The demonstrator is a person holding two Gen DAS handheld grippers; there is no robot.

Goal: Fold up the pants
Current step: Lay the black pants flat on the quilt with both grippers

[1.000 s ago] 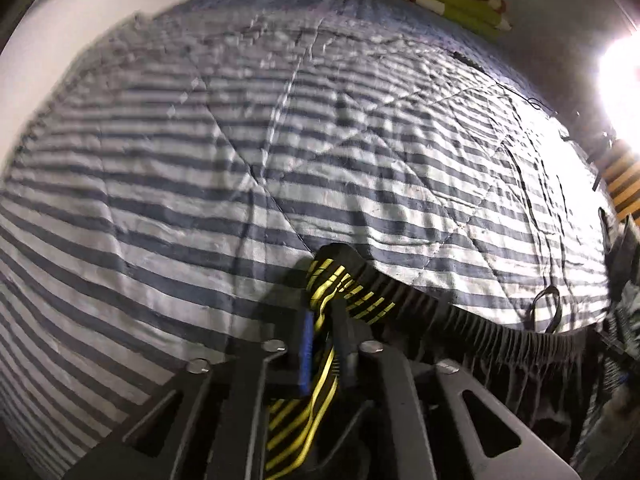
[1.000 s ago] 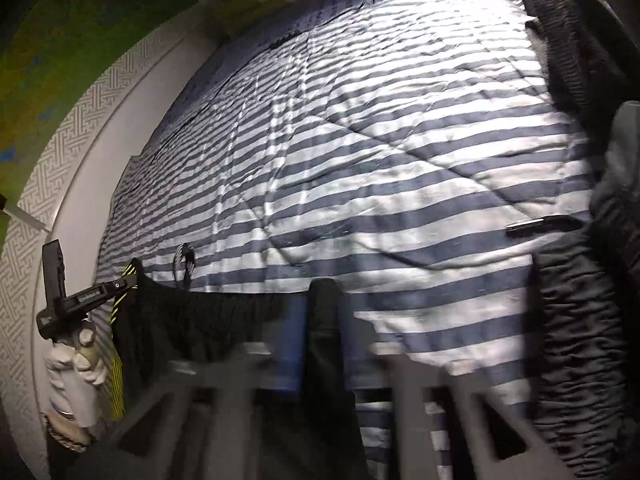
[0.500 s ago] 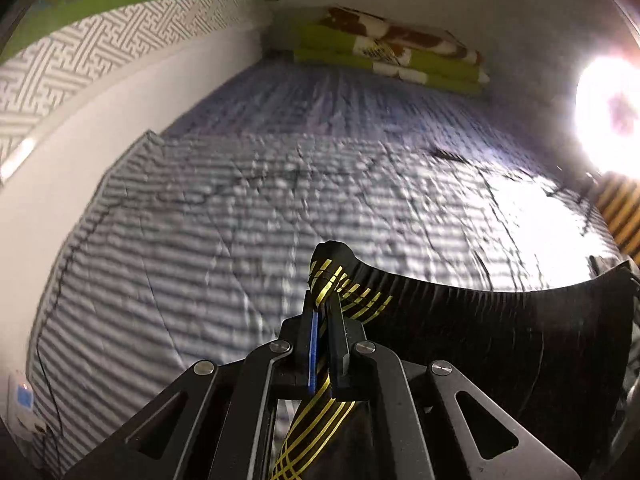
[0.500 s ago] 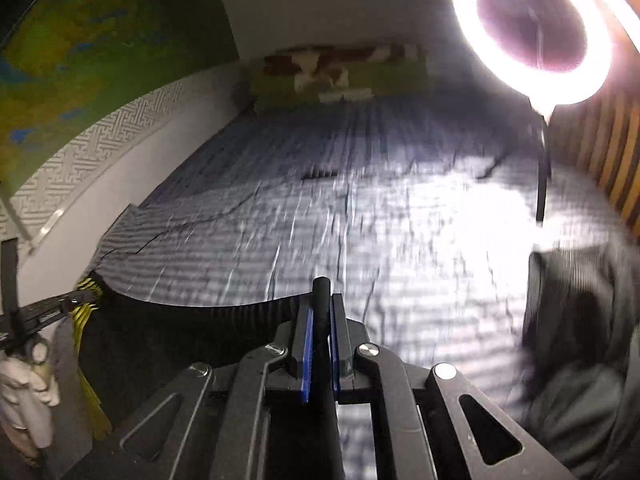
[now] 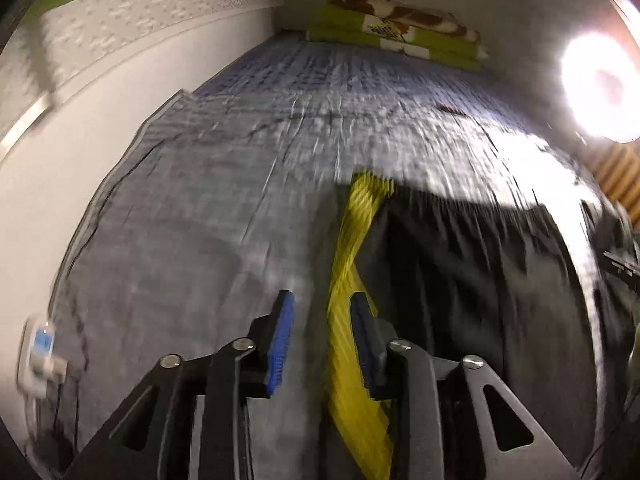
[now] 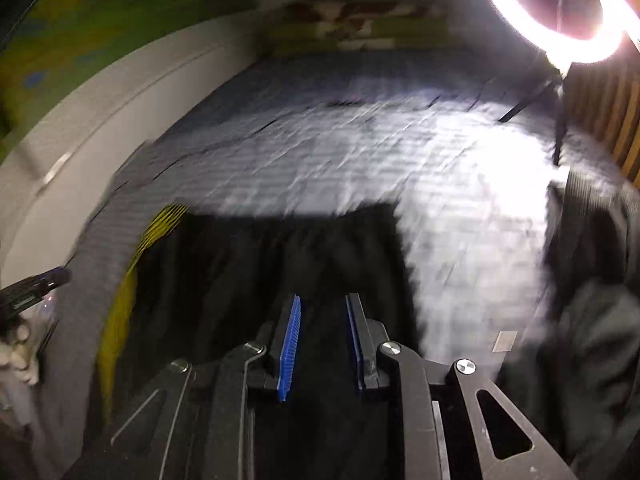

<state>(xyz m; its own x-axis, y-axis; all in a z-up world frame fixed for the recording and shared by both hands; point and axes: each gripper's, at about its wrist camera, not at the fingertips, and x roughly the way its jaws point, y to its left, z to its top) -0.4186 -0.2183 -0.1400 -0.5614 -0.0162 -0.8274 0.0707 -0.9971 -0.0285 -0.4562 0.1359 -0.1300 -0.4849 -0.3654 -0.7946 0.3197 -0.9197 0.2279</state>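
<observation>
Here, the black pants (image 6: 280, 256) lay spread on the near part of a striped quilt (image 5: 200, 208), waistband toward the far side and the yellow side stripe (image 5: 348, 264) along their left edge, as both tongs let go. The left gripper (image 5: 322, 332) had its jaws opening; the yellow stripe ran between the blue pads but hung against the right one only, with a gap on the left, so nothing was pinched. The right gripper (image 6: 322, 344) was opening too, its pads standing apart over the dark cloth below and pressing on none of it. Judged from this, the garment had just been laid out flat and no fold looked made yet: the legs, hidden under the grippers, remained to be brought over, and the whole then doubled. Both views were smeared by motion, so creases could not be read. The bed stretched away to a folded green-and-brown blanket (image 5: 400, 28) at the far wall; a white wall with a patterned band (image 5: 120, 16) ran along the left, a ring light (image 6: 560, 0) glared from the right, and dark grey clothing (image 6: 592, 280) was heaped at the right edge.
</observation>
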